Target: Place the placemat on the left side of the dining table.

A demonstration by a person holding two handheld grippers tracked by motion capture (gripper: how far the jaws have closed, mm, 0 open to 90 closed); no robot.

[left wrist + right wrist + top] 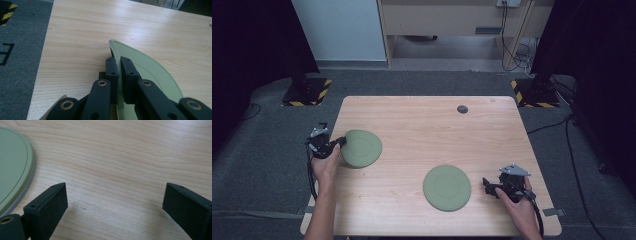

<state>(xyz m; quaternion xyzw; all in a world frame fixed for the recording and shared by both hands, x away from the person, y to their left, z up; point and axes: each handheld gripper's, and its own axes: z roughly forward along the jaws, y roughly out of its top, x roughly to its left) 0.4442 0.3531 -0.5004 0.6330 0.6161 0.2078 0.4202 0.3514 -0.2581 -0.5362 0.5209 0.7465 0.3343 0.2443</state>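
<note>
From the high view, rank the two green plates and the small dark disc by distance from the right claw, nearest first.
1. Green plate near the front, just left of the right claw.
2. Green plate at the left edge, gripped by the left claw.
3. Small dark disc, at the far edge.

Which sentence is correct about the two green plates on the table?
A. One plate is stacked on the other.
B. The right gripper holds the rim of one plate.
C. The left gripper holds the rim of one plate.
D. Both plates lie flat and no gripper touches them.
C: the left gripper is shut on the rim of the left green plate, while the right gripper stands open beside the other plate.
</note>
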